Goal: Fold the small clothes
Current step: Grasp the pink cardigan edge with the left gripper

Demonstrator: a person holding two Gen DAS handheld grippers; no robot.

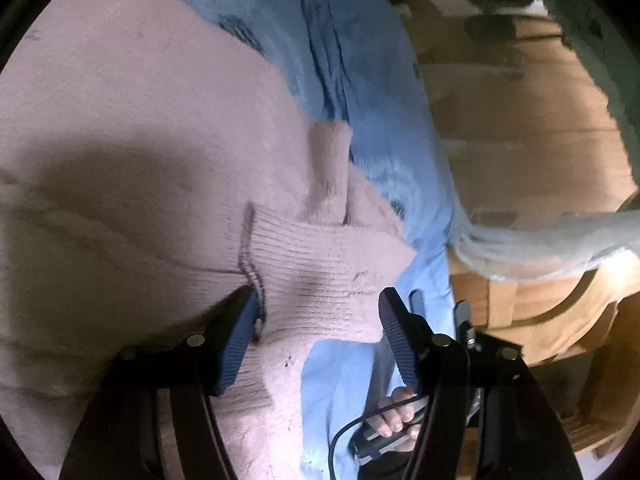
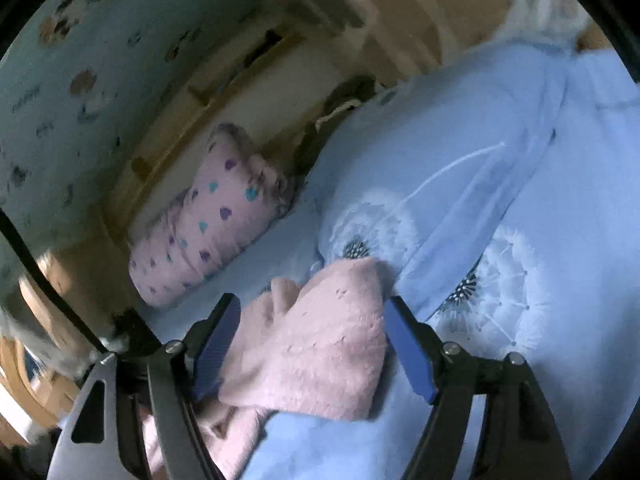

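A fluffy pink sweater point(image 1: 140, 128) lies spread on a blue duvet point(image 1: 344, 60). Its ribbed band point(image 1: 320, 268) lies between the jaws of my left gripper point(image 1: 320, 320), which stand apart on either side of it and do not pinch it. In the right wrist view a folded part of the pink sweater point(image 2: 320, 344) rests on the duvet point(image 2: 560, 208) between the wide-apart jaws of my right gripper point(image 2: 312, 344); that gripper is open too, with the cloth lying loose between the pads.
A pink pillow with coloured hearts point(image 2: 208, 220) lies against a wooden bed frame point(image 2: 172, 136). Right of the duvet's edge is a wooden floor point(image 1: 520, 120). A person's hand point(image 1: 394, 416) holds a dark handle with a cable low in the left wrist view.
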